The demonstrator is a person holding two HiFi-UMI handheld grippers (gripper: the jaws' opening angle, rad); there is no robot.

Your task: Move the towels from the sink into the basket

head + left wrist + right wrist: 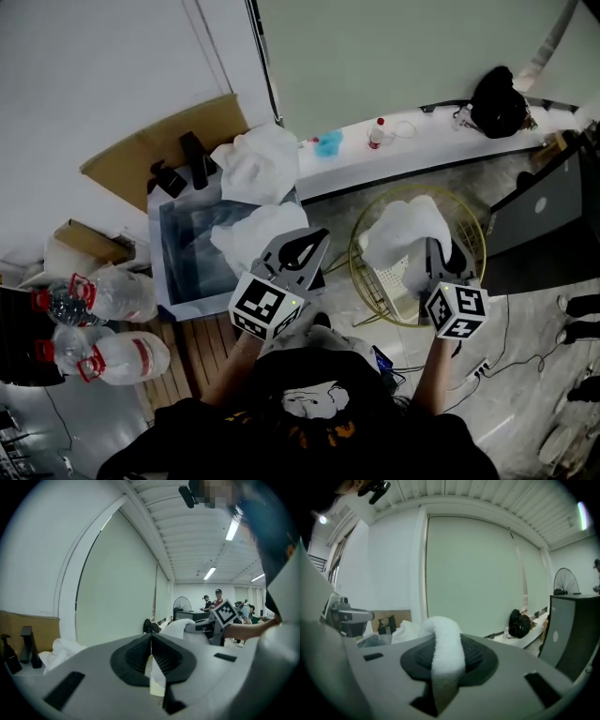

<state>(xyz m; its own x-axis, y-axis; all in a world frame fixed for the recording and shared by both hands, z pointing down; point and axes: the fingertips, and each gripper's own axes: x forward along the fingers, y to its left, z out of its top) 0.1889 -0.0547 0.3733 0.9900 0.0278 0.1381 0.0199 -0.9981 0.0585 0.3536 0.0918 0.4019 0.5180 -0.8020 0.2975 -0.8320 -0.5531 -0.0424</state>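
Observation:
In the head view a steel sink (178,246) stands at centre left. One white towel (259,162) lies bunched on its back corner. My left gripper (312,242) is shut on a second white towel (251,236) over the sink's right edge; the left gripper view shows a thin fold of the cloth (155,676) pinched between the jaws. My right gripper (437,255) is shut on a third white towel (405,230), held above the gold wire basket (367,274). In the right gripper view this towel (446,654) drapes over the closed jaws.
Two big water bottles (114,294) lie left of the sink, with cardboard (157,141) and a black faucet (194,157) behind it. A white ledge (412,148) carries a small bottle (377,133), a blue cloth (328,143) and a black bag (497,101). A dark cabinet (546,201) stands right of the basket.

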